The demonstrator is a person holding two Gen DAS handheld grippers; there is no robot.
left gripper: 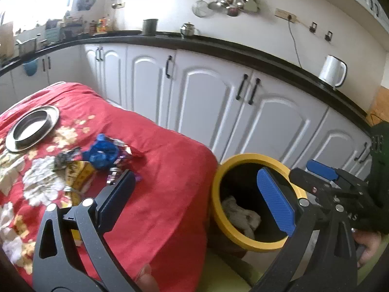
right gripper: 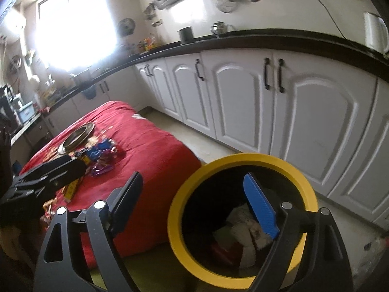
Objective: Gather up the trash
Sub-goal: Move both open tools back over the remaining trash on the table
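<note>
A pile of trash lies on the red cloth table: a crumpled blue wrapper (left gripper: pixel 103 152), a yellow wrapper (left gripper: pixel 81 174) and shiny purple foil bits (left gripper: pixel 119 170); the pile also shows in the right wrist view (right gripper: pixel 102 153). A black bin with a yellow rim (left gripper: pixel 243 157) (right gripper: pixel 243 157) stands beside the table, with crumpled paper inside (left gripper: pixel 240 215) (right gripper: pixel 245 228). My left gripper (left gripper: pixel 197 199) is open and empty, between the table edge and the bin. My right gripper (right gripper: pixel 192 202) is open and empty, above the bin's left rim.
A steel plate (left gripper: pixel 31 127) sits on the red floral cloth (left gripper: pixel 158 170) behind the trash. White cabinets (left gripper: pixel 206 97) under a black counter run behind. A white kettle (left gripper: pixel 331 70) stands on the counter. The other gripper shows in each view (left gripper: pixel 340 182) (right gripper: pixel 46 172).
</note>
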